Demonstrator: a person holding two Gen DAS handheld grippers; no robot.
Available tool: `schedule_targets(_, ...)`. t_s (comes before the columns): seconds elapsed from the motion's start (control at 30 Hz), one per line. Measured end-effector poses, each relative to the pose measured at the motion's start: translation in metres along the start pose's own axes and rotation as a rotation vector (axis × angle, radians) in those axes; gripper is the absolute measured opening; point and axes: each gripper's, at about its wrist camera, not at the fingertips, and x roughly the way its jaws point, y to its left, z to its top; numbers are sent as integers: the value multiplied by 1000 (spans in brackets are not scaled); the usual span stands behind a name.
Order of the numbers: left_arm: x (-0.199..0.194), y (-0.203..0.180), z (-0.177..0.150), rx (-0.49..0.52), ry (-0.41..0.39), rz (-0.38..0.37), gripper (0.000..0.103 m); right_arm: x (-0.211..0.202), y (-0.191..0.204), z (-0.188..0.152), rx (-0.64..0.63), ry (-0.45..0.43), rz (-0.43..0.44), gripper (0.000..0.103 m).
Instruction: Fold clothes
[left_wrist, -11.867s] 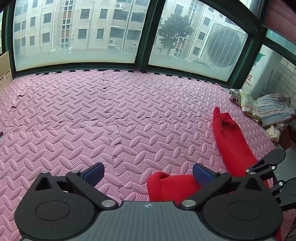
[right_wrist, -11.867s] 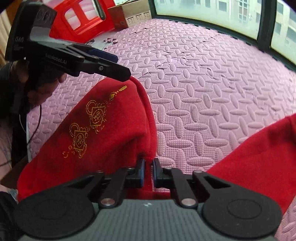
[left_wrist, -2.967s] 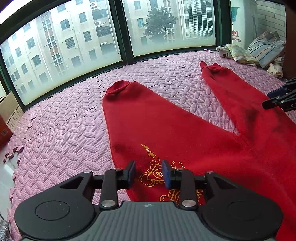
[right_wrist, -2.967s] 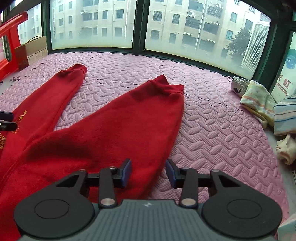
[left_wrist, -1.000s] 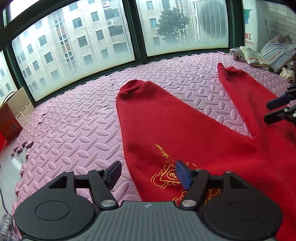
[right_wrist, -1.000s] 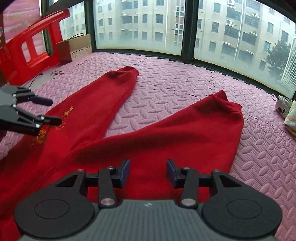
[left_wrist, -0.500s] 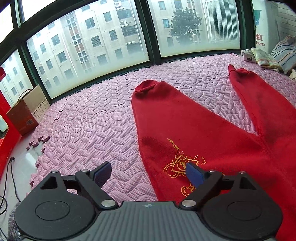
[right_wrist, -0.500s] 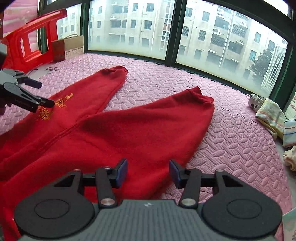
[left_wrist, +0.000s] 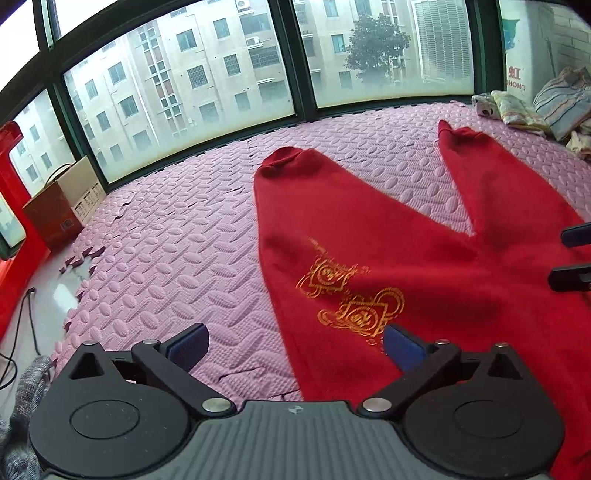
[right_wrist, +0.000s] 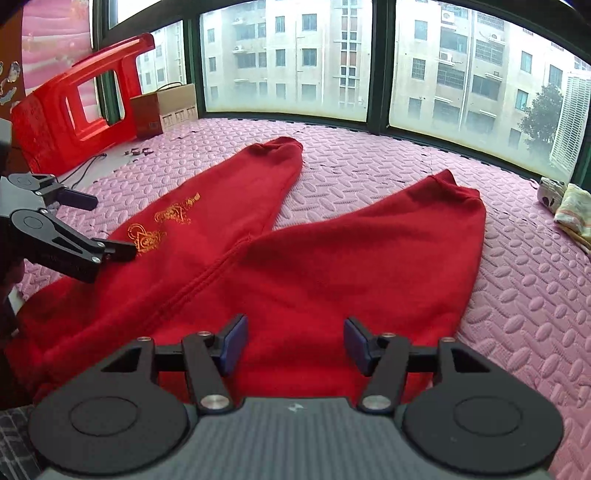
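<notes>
On the pink mat (left_wrist: 177, 243) lie the red trousers (right_wrist: 332, 266), legs splayed. My left gripper (left_wrist: 295, 347) and right gripper (right_wrist: 291, 341) have just been opening, nothing clamped; I judge a shallow regrasp risks bunching the fabric.

left gripper (left_wrist: 293, 349) and right gripper (right_wrist: 291, 343): black linkage arms, round black hubs, silver screws, blue pads (right_wrist: 233, 341), grey ribbed housing, mottled grey knit sleeve (left_wrist: 22, 398) at left edge

Both tongs (left_wrist: 293, 347) (right_wrist: 294, 345) wider; trousers (right_wrist: 332, 266) released
</notes>
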Motion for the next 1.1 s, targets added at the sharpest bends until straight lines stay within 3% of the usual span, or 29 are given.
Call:
schedule_targets(0.2, -7, 16, -12, 18, -17, 93, 101, -23, -14, -23, 32, -1, -70, 60)
schedule_targets(0.43, -20, 19, -9, -21, -31, 91, 101, -42, -14, -26, 30, 0, -148, 60)
schedule_targets(0.57, -36, 12, 0, -74, -51, 19, 103, -51, -4, -18, 55, -41, -85, 61)
schedule_targets(0.7, -39, -8, 1, -56, -45, -39, 103, -46, 17, -13, 29, -65, -15, 64)
schedule_targets(0.87, -30, -23, -12, -11, -5, -24, 103, -33, 38, -20, -12, -46, 13, 65)
schedule_targets(1.1, -30, -5, -24, -27, 8, 13, 103, -49, 25, -45, -3, -36, -1, 66)
